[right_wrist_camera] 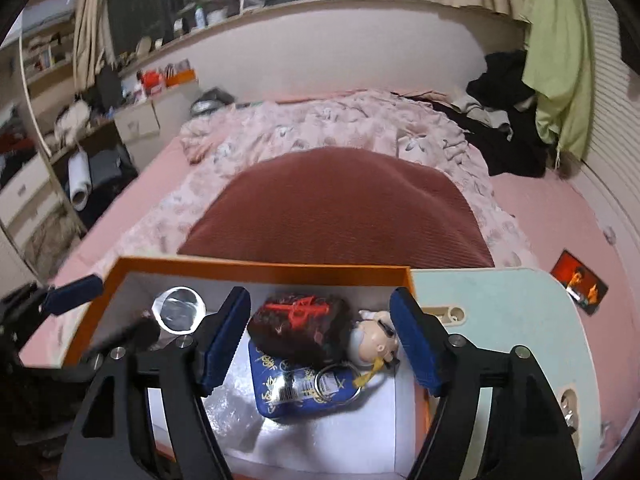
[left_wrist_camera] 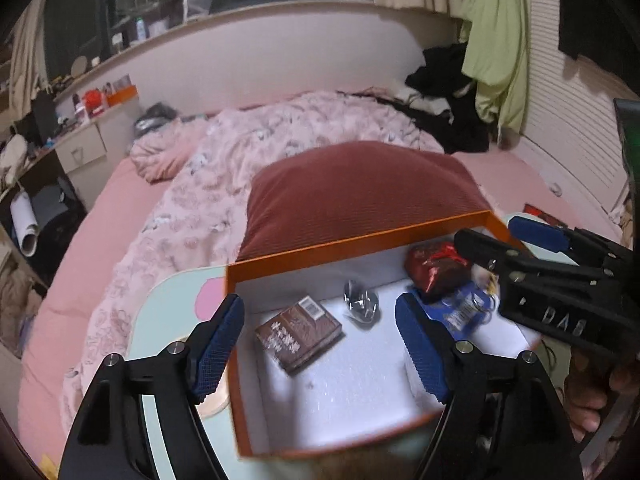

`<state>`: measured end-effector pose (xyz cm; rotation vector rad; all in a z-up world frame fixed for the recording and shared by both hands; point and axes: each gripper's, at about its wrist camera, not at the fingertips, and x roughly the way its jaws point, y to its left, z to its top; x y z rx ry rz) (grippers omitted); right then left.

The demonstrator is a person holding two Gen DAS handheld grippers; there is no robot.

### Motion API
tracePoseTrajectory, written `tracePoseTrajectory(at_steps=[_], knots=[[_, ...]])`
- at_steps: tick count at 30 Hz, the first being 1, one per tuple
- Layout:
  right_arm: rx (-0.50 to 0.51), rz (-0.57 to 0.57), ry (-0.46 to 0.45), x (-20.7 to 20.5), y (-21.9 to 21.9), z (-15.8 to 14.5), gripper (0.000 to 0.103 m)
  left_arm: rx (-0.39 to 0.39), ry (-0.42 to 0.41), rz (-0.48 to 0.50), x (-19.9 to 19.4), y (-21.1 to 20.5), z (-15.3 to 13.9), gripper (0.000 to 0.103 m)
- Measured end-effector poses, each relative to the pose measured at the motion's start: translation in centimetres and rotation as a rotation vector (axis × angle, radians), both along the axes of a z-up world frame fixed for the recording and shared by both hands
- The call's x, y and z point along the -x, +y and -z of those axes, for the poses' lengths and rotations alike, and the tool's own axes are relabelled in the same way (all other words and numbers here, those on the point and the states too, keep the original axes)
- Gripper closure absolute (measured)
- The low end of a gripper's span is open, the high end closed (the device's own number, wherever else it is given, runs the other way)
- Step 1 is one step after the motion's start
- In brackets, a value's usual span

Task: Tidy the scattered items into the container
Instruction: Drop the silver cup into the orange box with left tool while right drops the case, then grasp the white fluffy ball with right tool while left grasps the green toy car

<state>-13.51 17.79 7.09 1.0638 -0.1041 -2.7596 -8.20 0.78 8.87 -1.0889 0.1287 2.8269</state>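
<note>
Cardboard, orange outside and white within, forms the shallow rectangular box on the pale mint lap table. The left gripper, angled down over it, stands released and empty above a glossy brown card pack. Beside it the right gripper also gapes, empty, over a dark red-printed pouch, flat blue packet and small plastic figurine, all inside the box.
</note>
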Motion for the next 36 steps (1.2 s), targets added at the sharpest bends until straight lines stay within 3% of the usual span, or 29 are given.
tracePoseTrajectory(at_steps=[5,7,13,17,19,21,25,36], knots=[[0.013,-0.023,0.047,-3.6,0.9,-1.4,0.030,-0.028,0.014,0.010,-4.4,-0.5,-0.7,0.011],[-0.001,-0.037,0.055,-5.8,1.2,-1.5,0.025,-0.048,0.003,0.024,-6.4,-0.8,-0.4,0.009],[-0.058,-0.097,0.015,-12.1,2.3,0.4,0.025,-0.105,-0.087,-0.023,-11.2,-2.2,3.4,0.009],[-0.090,-0.109,-0.061,-14.9,3.0,3.0,0.025,-0.076,-0.154,-0.048,-12.3,-2.1,6.3,0.009],[-0.117,-0.105,-0.090,-15.5,3.3,4.0,0.025,-0.054,-0.167,-0.062,-12.5,-2.0,7.2,0.009],[-0.145,-0.089,-0.121,-15.6,3.7,5.1,0.025,-0.007,-0.146,-0.073,-12.7,-1.6,7.7,0.001],[-0.139,-0.045,-0.115,-15.4,4.5,5.9,0.000,-0.019,-0.126,-0.060,-12.9,-1.5,7.8,0.000],[-0.140,-0.065,-0.107,-15.3,4.5,6.3,0.000,-0.023,-0.104,-0.048,-13.0,-1.5,7.8,0.000]])
